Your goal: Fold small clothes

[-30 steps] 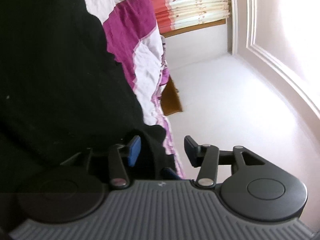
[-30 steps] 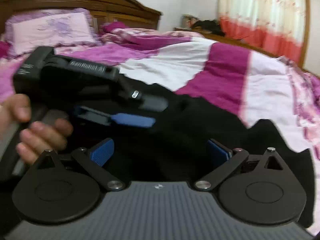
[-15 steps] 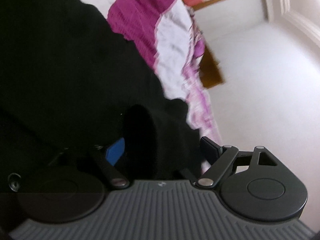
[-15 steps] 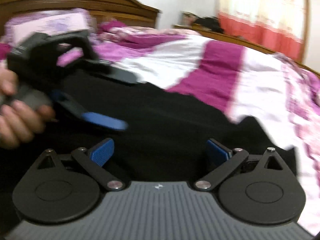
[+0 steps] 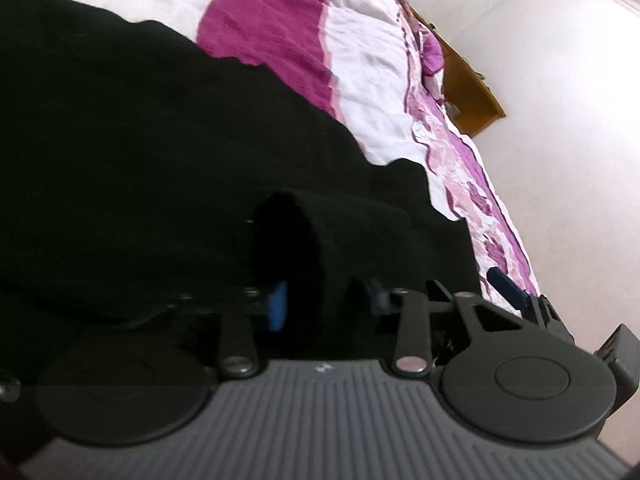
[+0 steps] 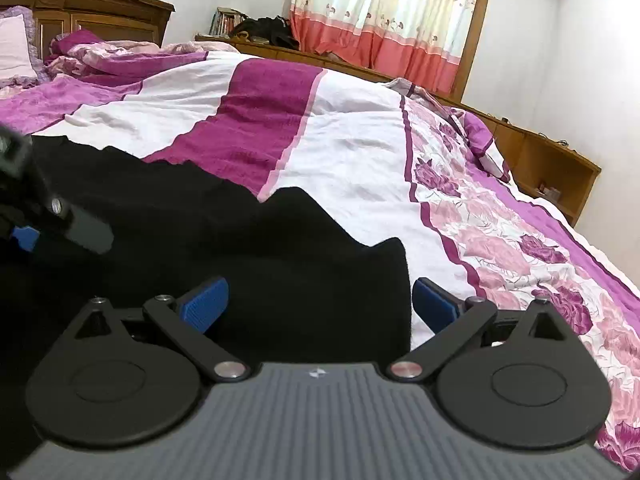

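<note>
Lying on the bed's purple-and-white quilt point(image 6: 360, 152), the black garment point(image 6: 280, 248) spreads flat. Left tongs point(image 5: 324, 300) pinch a fold of it; right tongs point(image 6: 320, 304) gape wide over its edge.

Black garment point(image 6: 240, 240) spread flat on bed, near corner bunched
</note>
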Demonstrator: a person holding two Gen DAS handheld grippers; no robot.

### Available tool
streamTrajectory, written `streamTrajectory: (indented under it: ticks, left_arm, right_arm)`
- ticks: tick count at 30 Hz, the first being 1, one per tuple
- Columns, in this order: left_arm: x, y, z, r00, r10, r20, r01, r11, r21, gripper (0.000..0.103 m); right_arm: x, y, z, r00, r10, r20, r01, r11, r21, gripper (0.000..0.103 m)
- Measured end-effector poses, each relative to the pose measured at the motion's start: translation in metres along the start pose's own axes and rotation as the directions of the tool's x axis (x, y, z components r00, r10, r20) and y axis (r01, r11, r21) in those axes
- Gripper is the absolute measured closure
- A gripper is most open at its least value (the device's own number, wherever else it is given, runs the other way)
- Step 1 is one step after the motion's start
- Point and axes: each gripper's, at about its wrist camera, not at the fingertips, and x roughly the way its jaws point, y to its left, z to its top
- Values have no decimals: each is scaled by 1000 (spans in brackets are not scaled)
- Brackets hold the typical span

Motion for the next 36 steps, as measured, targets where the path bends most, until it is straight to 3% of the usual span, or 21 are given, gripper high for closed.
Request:
streamTrajectory:
  ticks: [4,8,13,15,17,19,21,23,25,29,36]
  left_arm:
    - [-3,-9,-3,999,31,13,-32,997,73,88]
    - [-7,-31,-5,995,77,58,-87,976,202,90]
    - [-18,-52,2,991,78,110,-106,956,275,91]
    - [-24,-60,6,989,76,126,-112,942,316,91]
    - [-29,-66,11,987,85,138,-128,927,352,91]
    - [-32,-68,15,986,92,136,-136,921,364,91]
    - [-37,-68,19,985,103,139,-149,913,381,91]
    - [-44,-70,22,983,107,148,-158,905,395,91]
    - [-54,-69,23,981,111,162,-168,900,402,91]
    - [-68,-60,32,977,125,175,-186,902,391,91]
    - [-96,-34,48,966,159,202,-225,902,368,91]
  right_arm:
    - [3,2,-2,1000,0,-17,-1,999,-32,2]
    - [28,16,8,999,4,-31,-6,998,-65,2]
    - [30,18,21,998,37,-49,-41,995,-88,2]
    - [23,22,36,999,46,-19,-48,992,-113,1]
    - [17,18,43,997,73,-5,-73,996,-57,1]
    - [16,15,48,995,86,-49,-86,996,-1,2]
    - [16,5,54,991,91,-100,-78,989,125,3]
    - [17,-23,60,972,184,-145,-113,909,401,4]
    - [16,-41,60,960,241,-144,-127,830,543,7]
    - [15,-41,61,964,142,-226,-15,874,485,8]
    - [11,-35,69,961,173,-213,-50,874,484,8]
